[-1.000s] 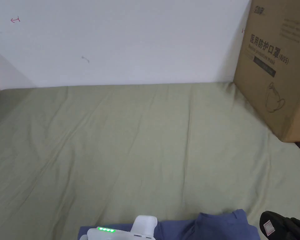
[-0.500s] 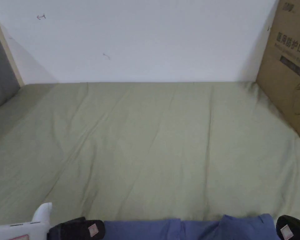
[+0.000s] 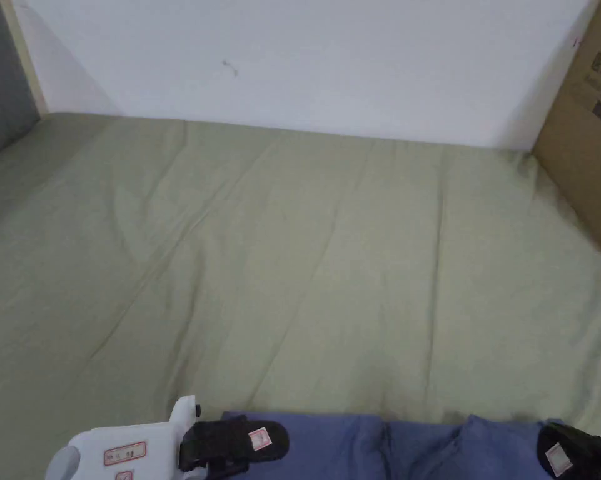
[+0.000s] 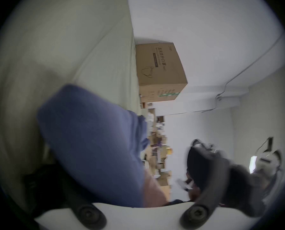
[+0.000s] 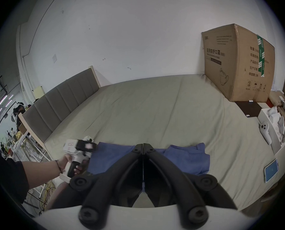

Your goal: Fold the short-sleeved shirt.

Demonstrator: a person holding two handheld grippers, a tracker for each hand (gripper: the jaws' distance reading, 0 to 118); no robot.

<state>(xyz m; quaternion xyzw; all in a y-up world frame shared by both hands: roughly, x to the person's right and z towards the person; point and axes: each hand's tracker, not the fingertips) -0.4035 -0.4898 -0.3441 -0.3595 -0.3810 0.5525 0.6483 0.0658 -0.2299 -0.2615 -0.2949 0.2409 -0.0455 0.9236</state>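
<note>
Shirt [image 5: 186,157] — beyond closed right jaws

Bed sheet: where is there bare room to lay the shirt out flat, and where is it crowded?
The green sheet lies bare from the blue shirt at the near edge back to the white wall, and left to the headboard. It is crowded on the right: cardboard box, phone, white controller.

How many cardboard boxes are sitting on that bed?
1. The large brown cardboard box stands at the far right corner of the green-sheeted bed, against the white wall. Others may lie outside the pictures.
</note>
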